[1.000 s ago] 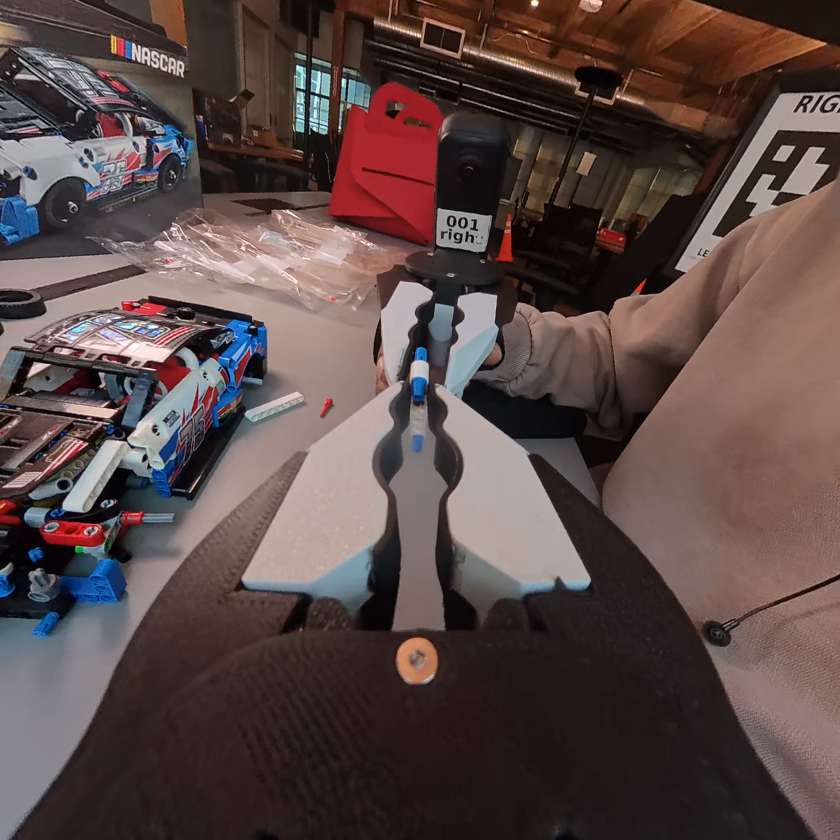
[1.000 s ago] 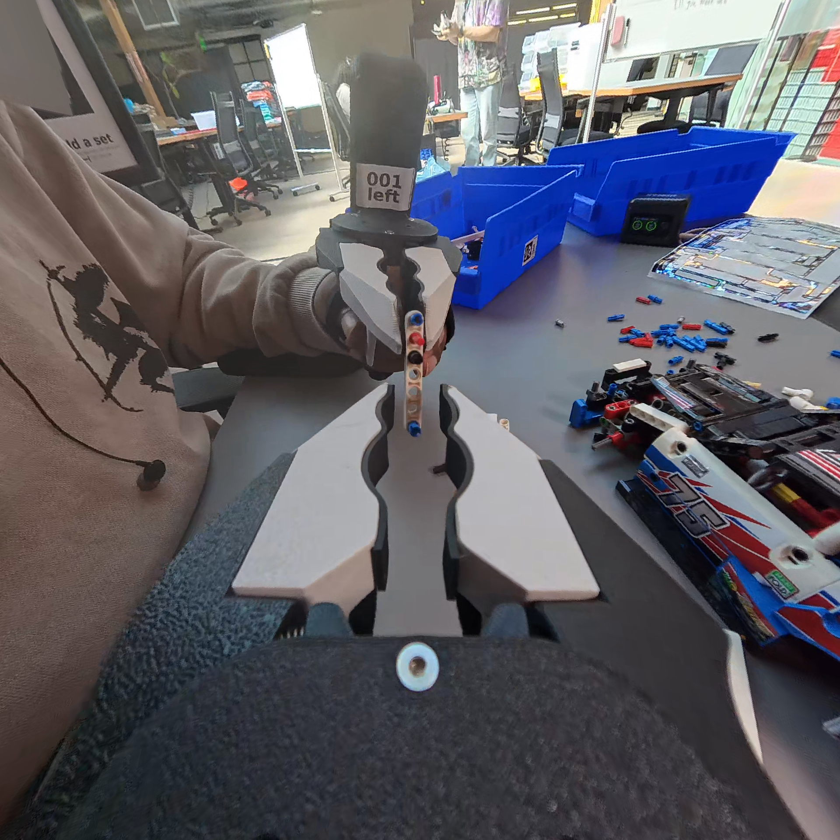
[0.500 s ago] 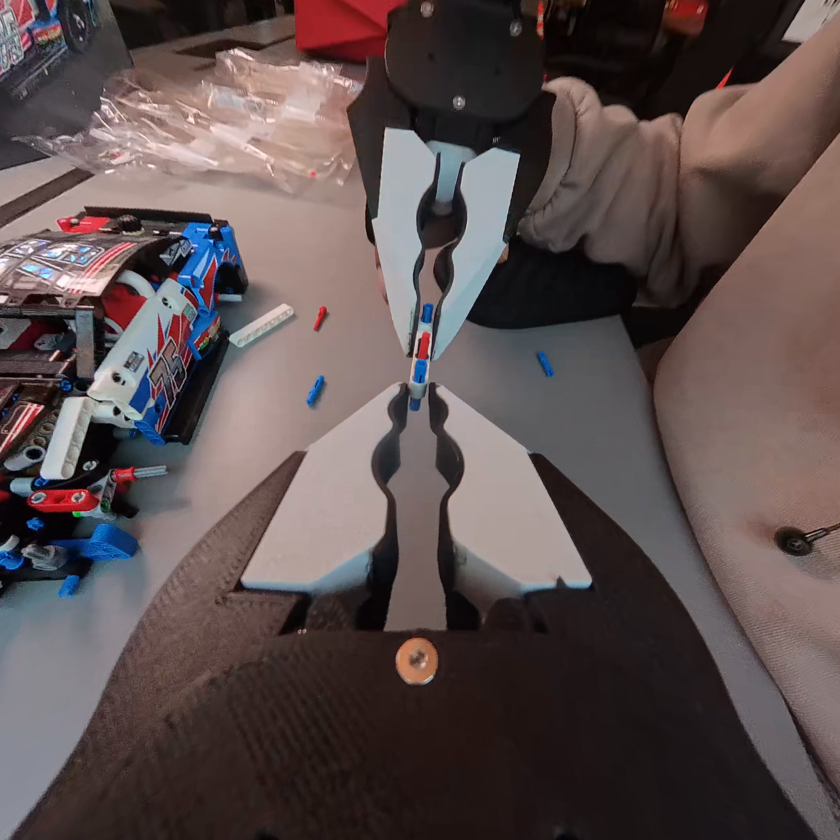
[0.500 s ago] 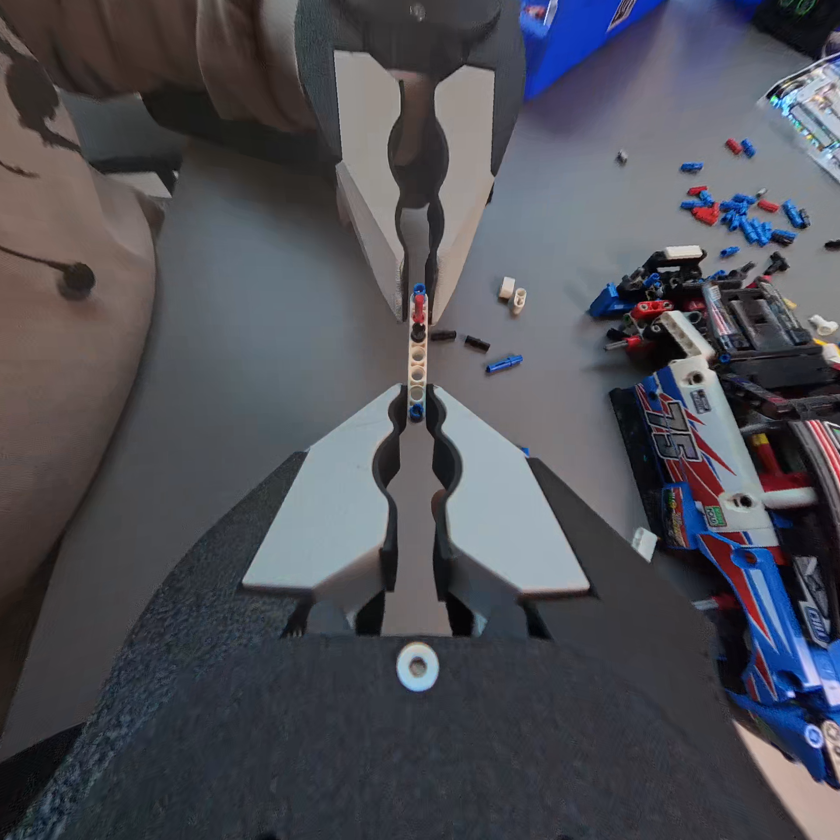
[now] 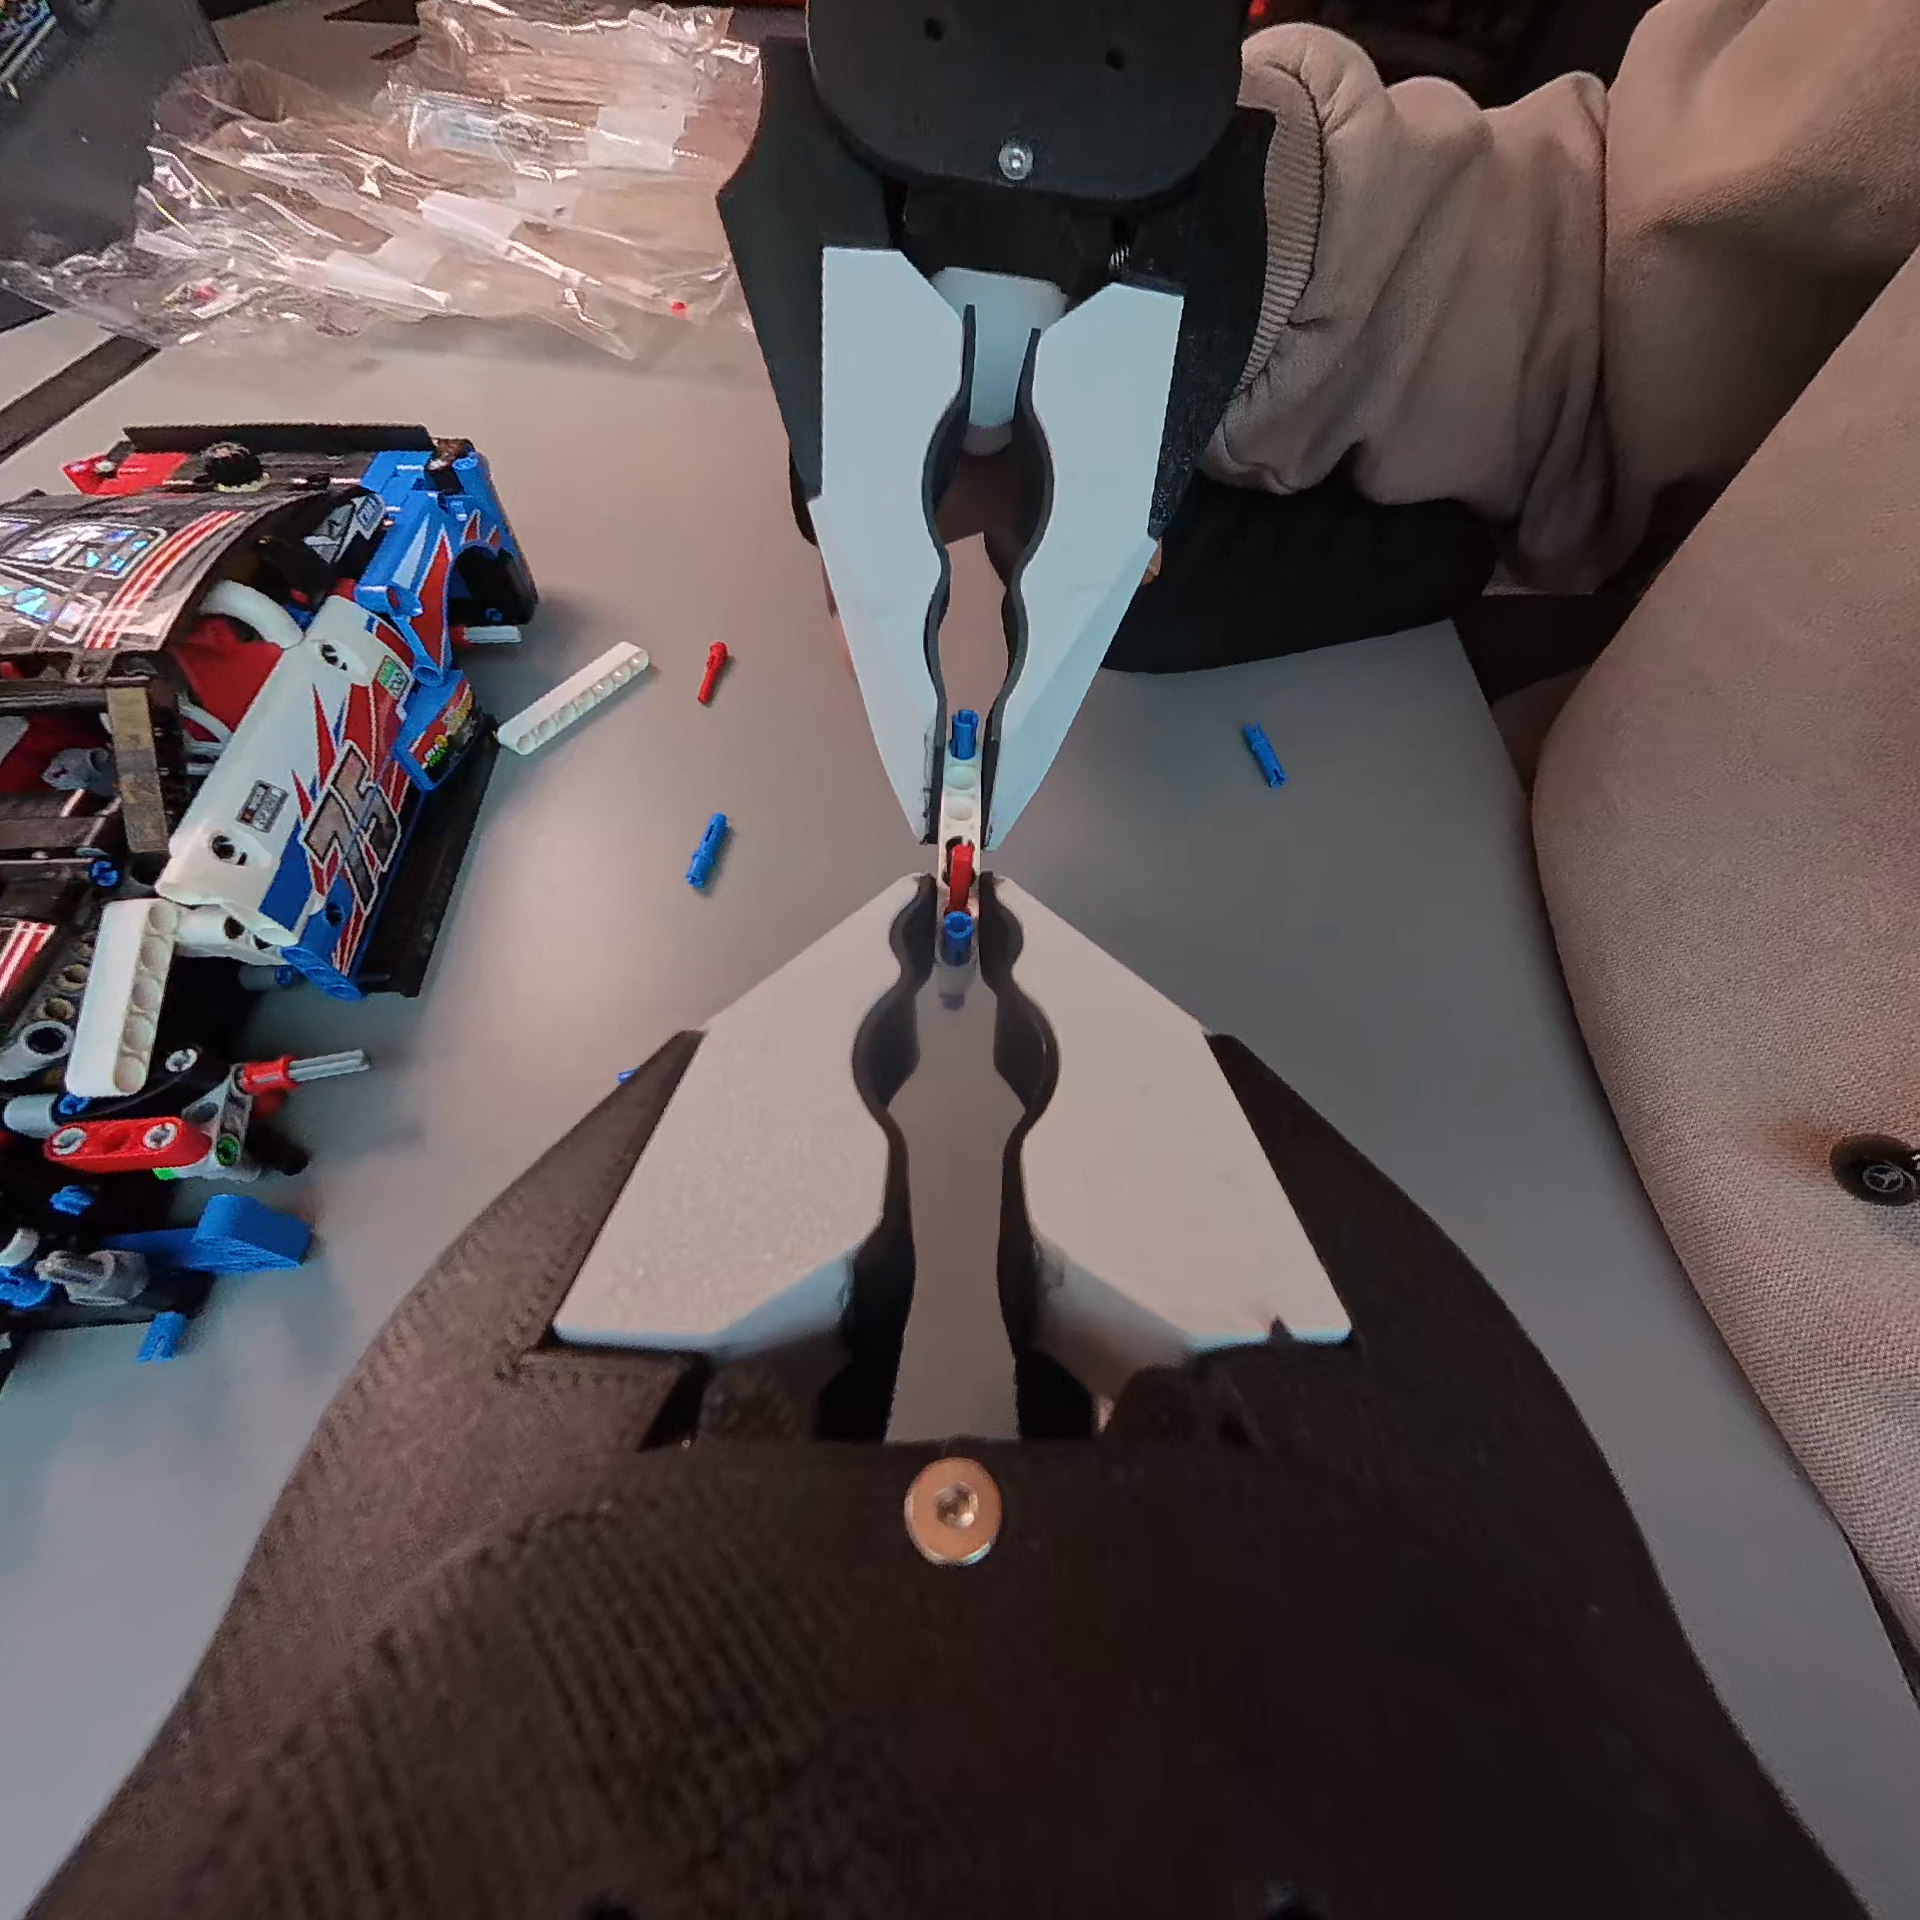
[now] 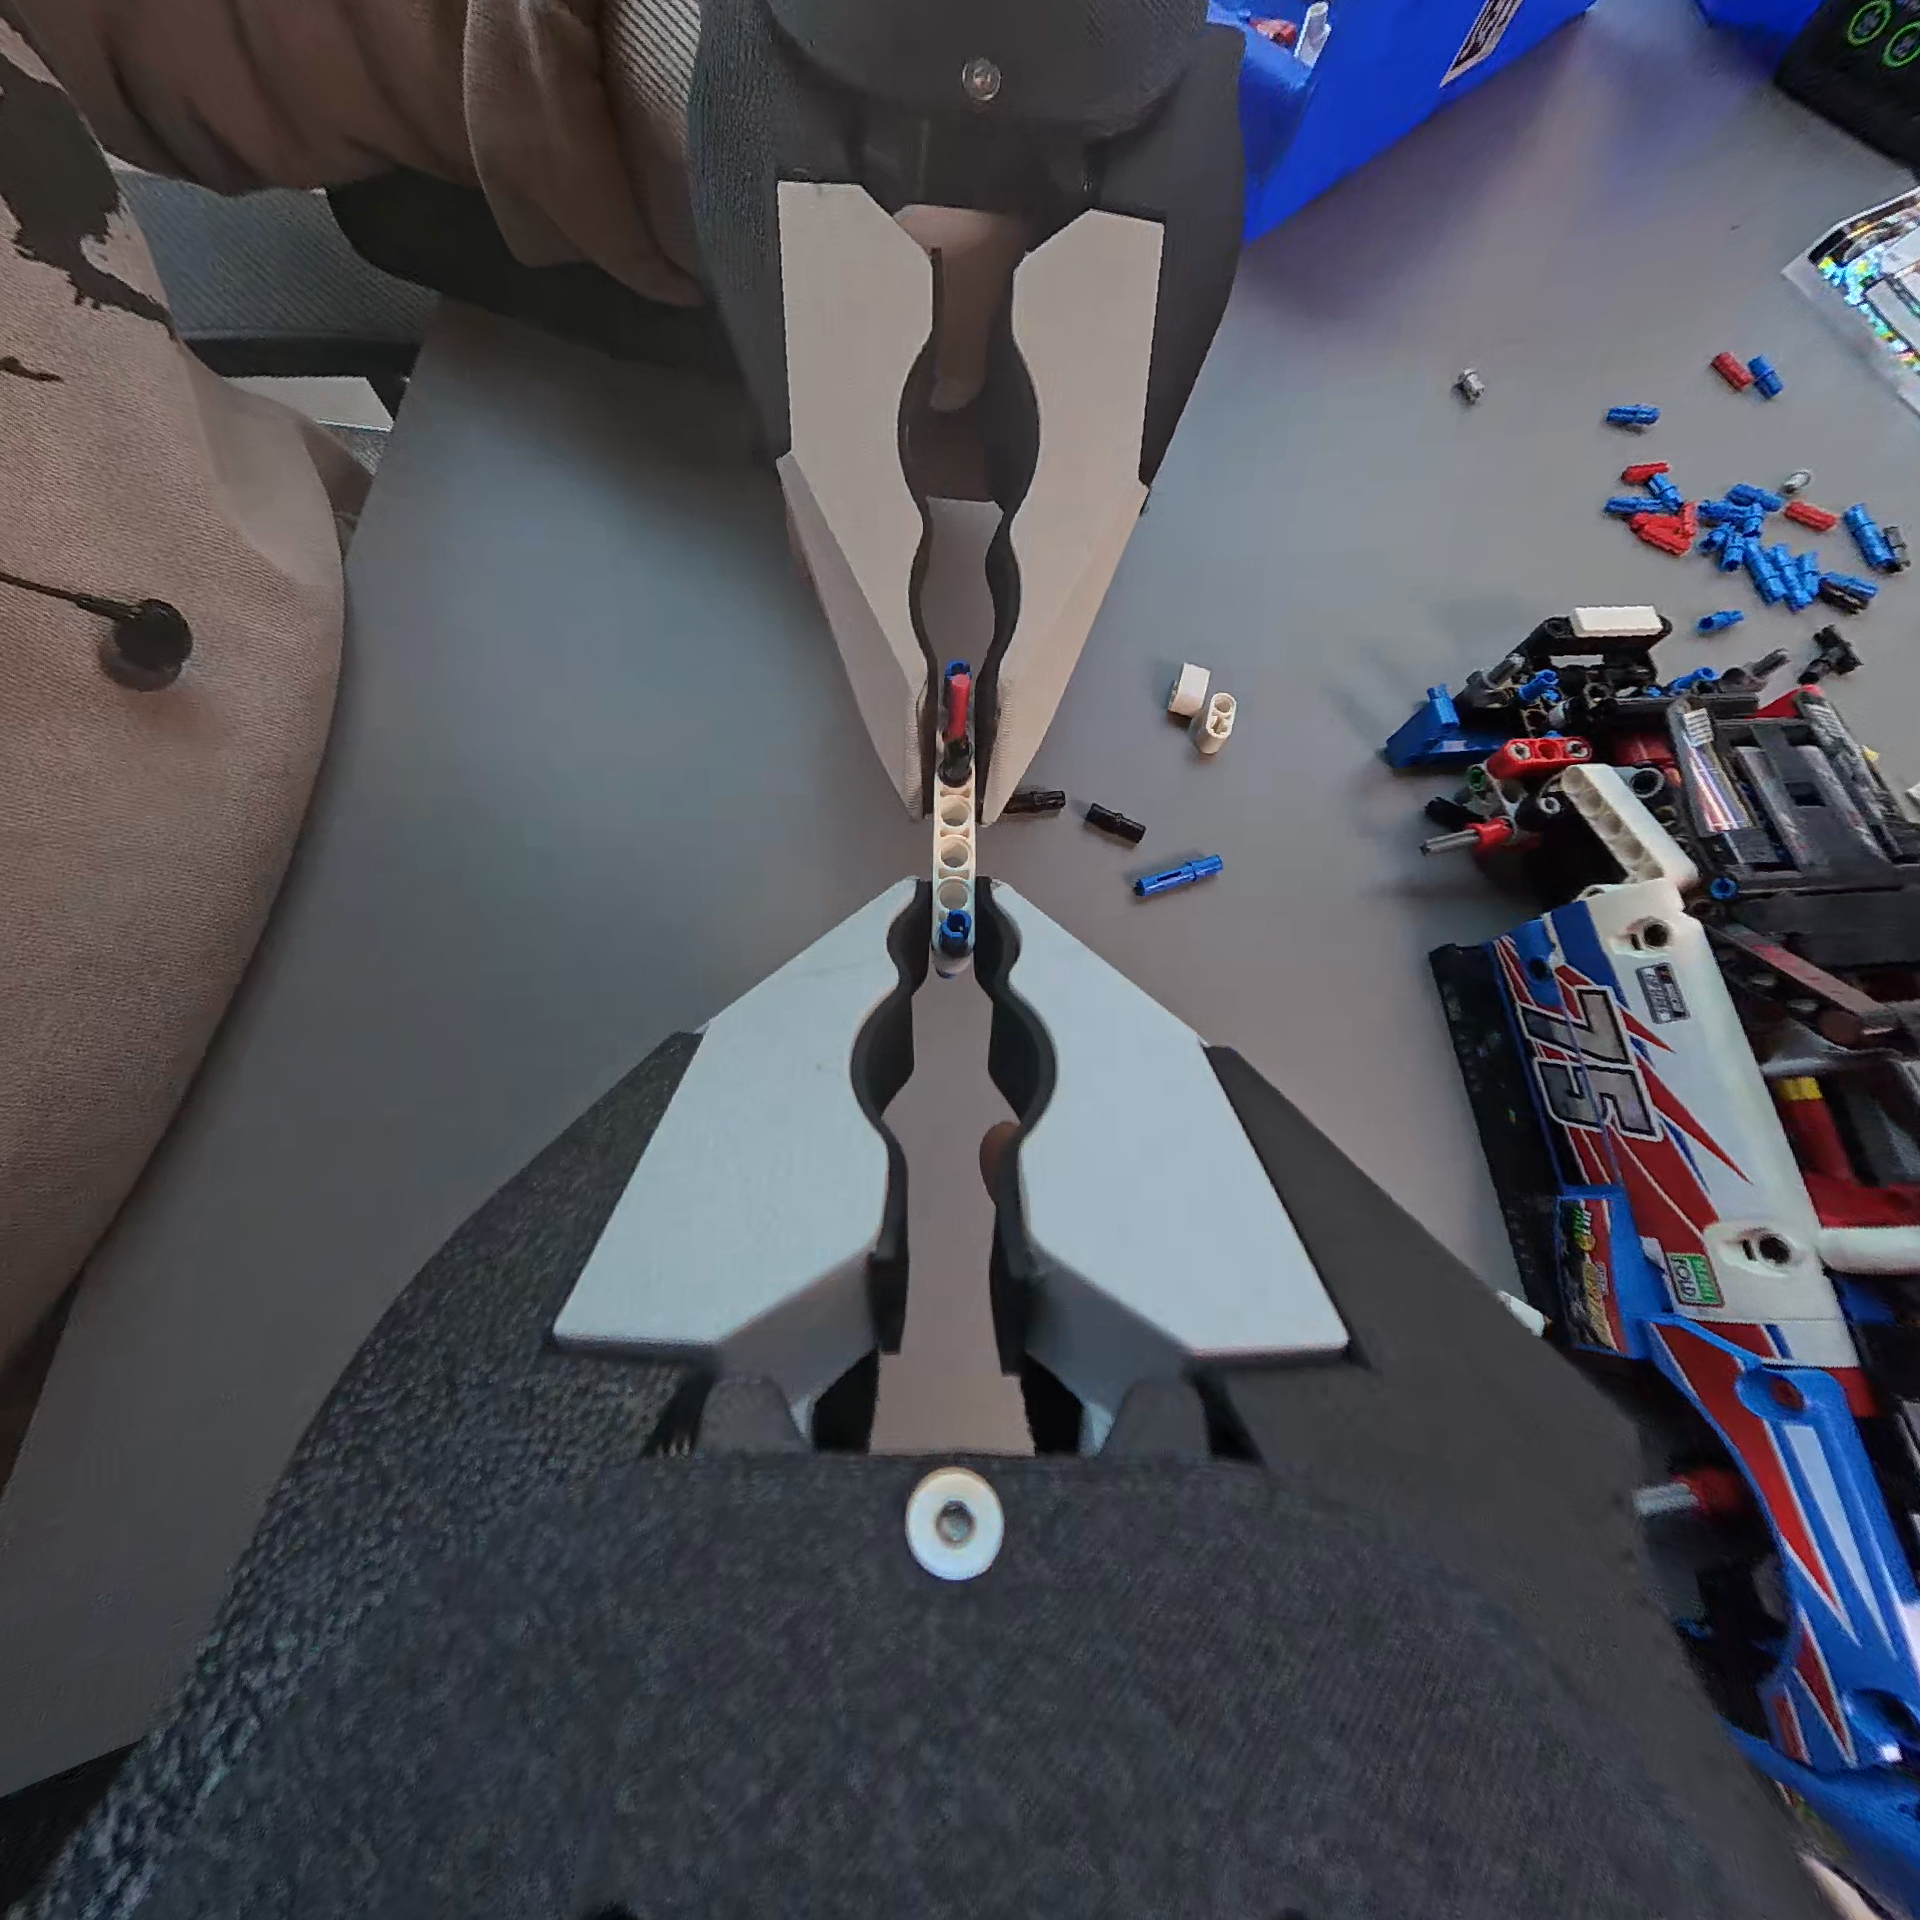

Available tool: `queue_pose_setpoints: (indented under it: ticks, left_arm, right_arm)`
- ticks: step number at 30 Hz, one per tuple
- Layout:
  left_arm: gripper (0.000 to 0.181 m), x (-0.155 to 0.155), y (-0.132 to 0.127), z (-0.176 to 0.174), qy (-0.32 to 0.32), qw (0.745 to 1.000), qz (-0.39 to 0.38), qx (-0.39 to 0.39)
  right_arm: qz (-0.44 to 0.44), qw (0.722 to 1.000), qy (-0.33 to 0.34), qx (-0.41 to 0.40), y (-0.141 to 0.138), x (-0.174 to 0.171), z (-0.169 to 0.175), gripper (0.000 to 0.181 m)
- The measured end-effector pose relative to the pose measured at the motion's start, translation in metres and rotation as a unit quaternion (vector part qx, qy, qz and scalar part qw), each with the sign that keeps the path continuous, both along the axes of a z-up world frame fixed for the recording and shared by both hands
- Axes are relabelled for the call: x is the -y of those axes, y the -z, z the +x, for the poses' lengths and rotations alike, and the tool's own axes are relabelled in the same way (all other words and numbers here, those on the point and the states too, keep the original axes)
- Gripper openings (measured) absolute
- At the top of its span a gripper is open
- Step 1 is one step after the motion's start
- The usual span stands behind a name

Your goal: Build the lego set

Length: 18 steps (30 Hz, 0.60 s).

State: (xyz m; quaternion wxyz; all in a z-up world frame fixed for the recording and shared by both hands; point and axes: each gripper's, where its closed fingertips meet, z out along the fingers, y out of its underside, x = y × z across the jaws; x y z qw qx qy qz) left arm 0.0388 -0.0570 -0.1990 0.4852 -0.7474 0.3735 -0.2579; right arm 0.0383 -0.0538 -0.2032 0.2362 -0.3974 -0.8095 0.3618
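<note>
White beam (image 6: 954, 847) pinched at opposite ends by left gripper (image 5: 951, 888) and right gripper (image 6: 953, 896). Risk: uneven pull twists beam, popping blue pin (image 6: 951, 928) loose.

Grey tabletop (image 5: 1299, 935), blue bin (image 6: 1382, 94) at far edge.

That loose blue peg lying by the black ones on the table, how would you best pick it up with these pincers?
Judging by its pose, grip the blue peg across its middle, coming straight down from above. It lies flat on the table, slim and long, so the fingers should close across its narrow width. It lies apart from the black pegs, leaving room either side.
</note>
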Motion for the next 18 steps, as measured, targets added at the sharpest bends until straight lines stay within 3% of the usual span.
queue_pose_setpoints:
  ticks: [9,18]
  left_arm:
    - [0.006,0.005,0.038,-0.001,0.000,0.995,-0.062,-0.083]
    - [0.006,0.004,0.048,-0.004,-0.007,0.991,-0.069,-0.114]
  right_arm:
    - [0.004,0.998,-0.005,0.068,0.034,-0.001,0.008,0.005]
    - [0.034,0.996,-0.003,0.087,0.047,-0.003,0.008,0.006]
